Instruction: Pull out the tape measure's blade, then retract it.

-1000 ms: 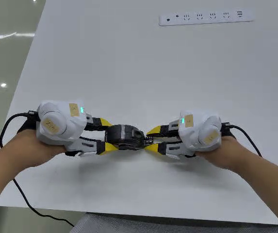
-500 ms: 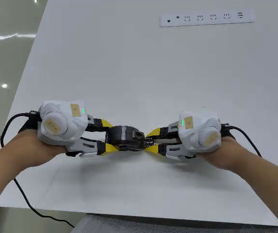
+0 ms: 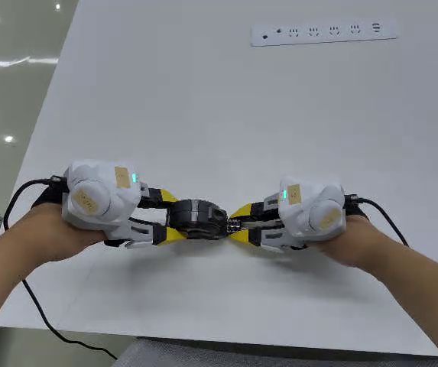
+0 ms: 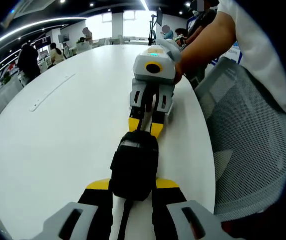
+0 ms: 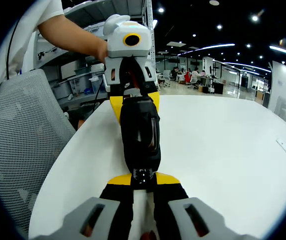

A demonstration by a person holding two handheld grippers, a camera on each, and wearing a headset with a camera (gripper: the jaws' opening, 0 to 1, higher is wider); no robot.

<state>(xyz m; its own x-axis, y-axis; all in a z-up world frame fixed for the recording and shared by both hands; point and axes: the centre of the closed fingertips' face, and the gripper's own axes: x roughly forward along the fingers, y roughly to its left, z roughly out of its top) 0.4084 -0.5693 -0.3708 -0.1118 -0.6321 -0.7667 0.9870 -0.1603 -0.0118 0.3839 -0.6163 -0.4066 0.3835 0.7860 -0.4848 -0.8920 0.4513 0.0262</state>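
Head view: a white bench (image 3: pixel 226 115) runs from the near edge to the top of the frame. A white power strip (image 3: pixel 323 32) lies at the upper right, its markings too small to read. Low in the frame, left of centre, the left tongs (image 3: pixel 170 215) are closed on the black case of the tape measure (image 3: pixel 197 219), one yellow tip on each side of it. The tape measure sits at bottom centre, at bench level. The right tongs (image 3: pixel 240 222) come in from the right, their yellow tips nearly together at the case's right end. Each white housing carries tan stickers whose writing cannot be read.

Left gripper view: the left tongs (image 4: pixel 133 183) rise from the bottom centre and grip the tape measure (image 4: pixel 134 167) by its sides. Beyond it, at centre, the right tongs (image 4: pixel 145 127) meet the far end of the case. The power strip (image 4: pixel 50 92) lies at the left, and a grey mesh chair (image 4: pixel 247 145) fills the right side.

Right gripper view: the right tongs (image 5: pixel 143 179) at bottom centre are almost shut, pinching the small dark end hook (image 5: pixel 143 174) at the mouth of the tape measure (image 5: pixel 140 132). No length of blade can be made out beyond the case. No brand can be read on the case. The left tongs (image 5: pixel 135 102) clasp its far end at upper centre, and the mesh chair (image 5: pixel 18 145) stands at the left.
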